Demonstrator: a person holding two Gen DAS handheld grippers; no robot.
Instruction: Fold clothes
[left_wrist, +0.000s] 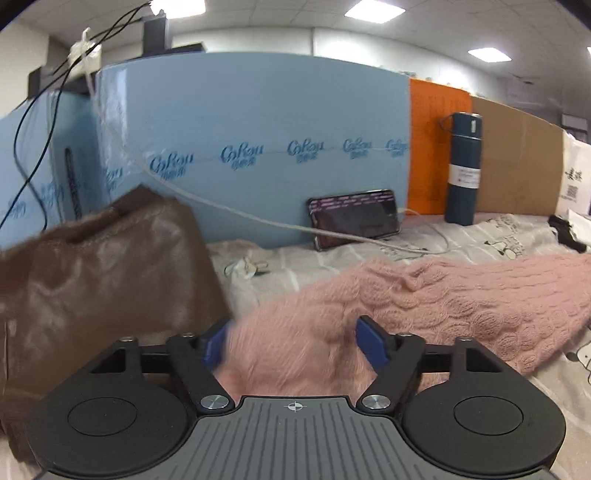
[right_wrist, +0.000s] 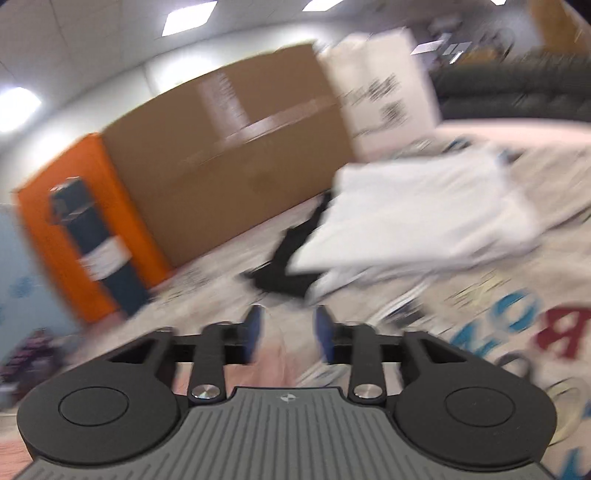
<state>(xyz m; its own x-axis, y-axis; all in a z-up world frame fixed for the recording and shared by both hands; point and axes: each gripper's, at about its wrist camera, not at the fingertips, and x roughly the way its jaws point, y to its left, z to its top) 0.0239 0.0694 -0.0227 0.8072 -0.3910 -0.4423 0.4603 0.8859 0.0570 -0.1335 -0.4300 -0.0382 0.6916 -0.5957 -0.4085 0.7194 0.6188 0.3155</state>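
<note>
Lying directly under the left tongs (left_wrist: 291, 345), spread apart, the fluffy pink knitted sweater (left_wrist: 424, 306) stretches far-right; the right tongs (right_wrist: 287, 330) gape empty.

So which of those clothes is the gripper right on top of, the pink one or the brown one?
The fluffy pink knitted sweater: it lies between the left gripper's open fingers. The brown garment sits off to the left.
</note>
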